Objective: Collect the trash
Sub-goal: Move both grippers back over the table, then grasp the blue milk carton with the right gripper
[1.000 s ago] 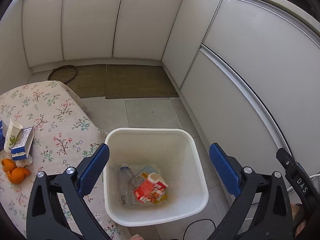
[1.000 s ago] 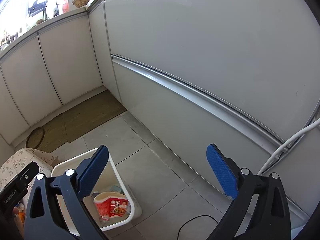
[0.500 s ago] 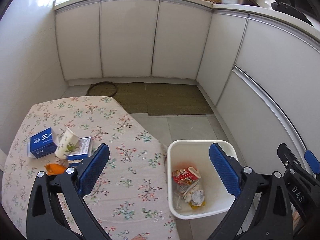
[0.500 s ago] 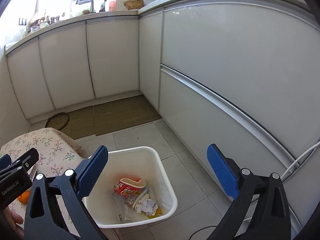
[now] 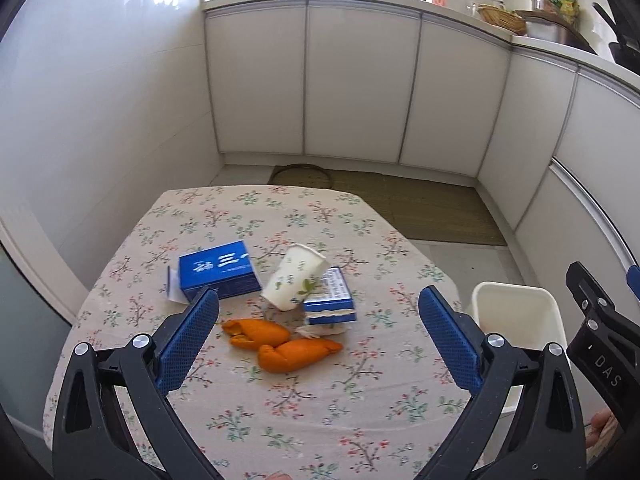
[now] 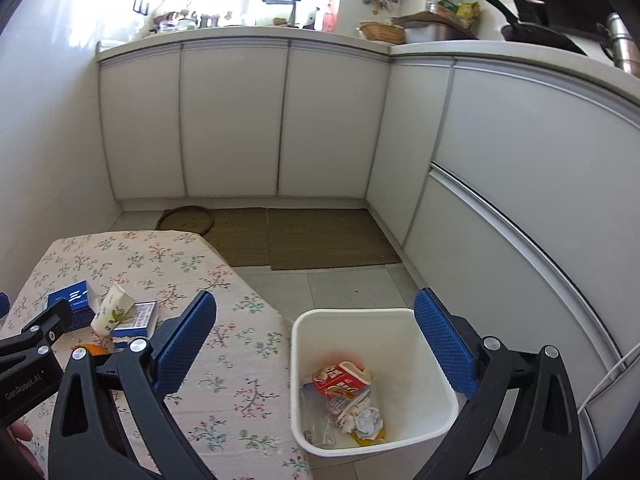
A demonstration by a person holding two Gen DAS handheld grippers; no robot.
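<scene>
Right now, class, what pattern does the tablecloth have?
The tablecloth is cream with small flower sprigs, clearest in the left wrist view.

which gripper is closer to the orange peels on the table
Left. The left gripper hangs open right over the orange peels; the right gripper is off beside the table, above the white bin.

In the left wrist view, the right arm of the left tongs (image 5: 318,334) is covering the near left wall of the white bin (image 5: 516,316), and its contents are not showing. The paper cup (image 5: 294,278) is overlapping the small blue carton (image 5: 330,300). In the right wrist view, the left tongs' body is hiding most of the orange peel (image 6: 93,349). Print on the red cup (image 6: 340,380) is reading too small. The surface (image 6: 240,360) is running past the bottom edge.
</scene>
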